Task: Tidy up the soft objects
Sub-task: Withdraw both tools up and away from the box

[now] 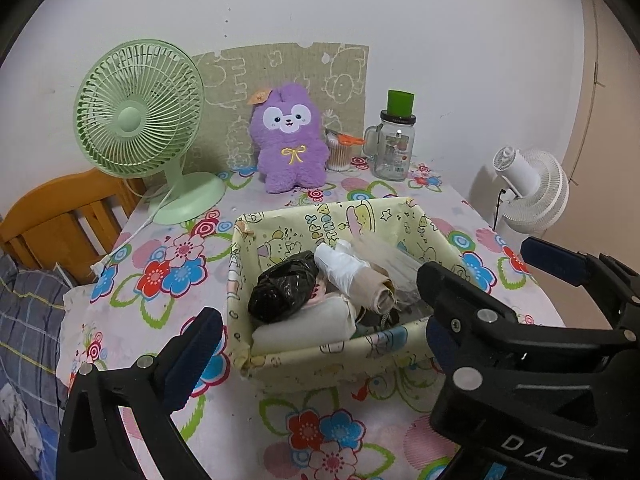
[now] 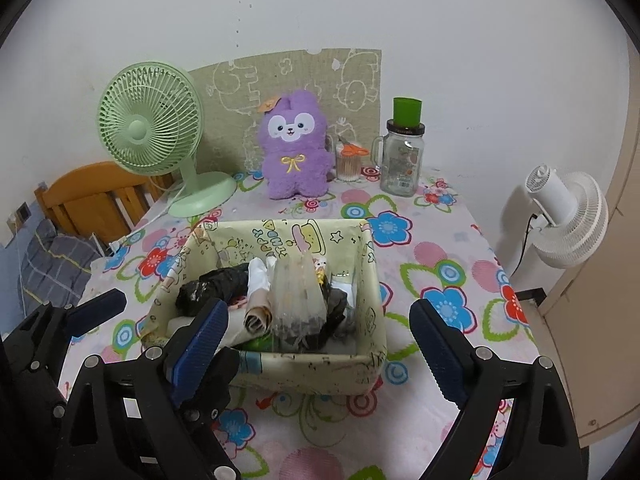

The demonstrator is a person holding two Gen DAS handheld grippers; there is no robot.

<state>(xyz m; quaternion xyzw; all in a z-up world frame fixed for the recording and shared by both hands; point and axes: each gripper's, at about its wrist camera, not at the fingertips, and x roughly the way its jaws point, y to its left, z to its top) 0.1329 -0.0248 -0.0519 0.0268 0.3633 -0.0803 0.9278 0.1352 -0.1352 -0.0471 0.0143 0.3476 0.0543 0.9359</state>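
Note:
A pale yellow fabric basket [image 1: 320, 364] [image 2: 308, 376] with cartoon prints stands mid-table, holding a black plastic bag [image 1: 282, 286] [image 2: 208, 292], a white bag [image 1: 340, 266], a clear bag [image 2: 296, 300] and folded cloth [image 1: 304, 326]. A purple plush bunny [image 1: 290, 138] [image 2: 296, 146] sits upright at the back against a patterned board. My left gripper [image 1: 316, 354] is open and empty at the basket's near wall. My right gripper [image 2: 320, 344] is open and empty, its fingers straddling the basket's near wall. The right gripper's body shows at the right of the left wrist view [image 1: 520, 340].
A green desk fan [image 1: 138, 120] [image 2: 150, 120] stands back left with its cord trailing. A glass mug-jar with a green cap [image 1: 394, 142] [image 2: 402, 152] and a cotton swab cup [image 1: 340, 152] stand back right. A white fan [image 2: 568, 216] is off the right edge, a wooden chair [image 1: 60, 216] off the left.

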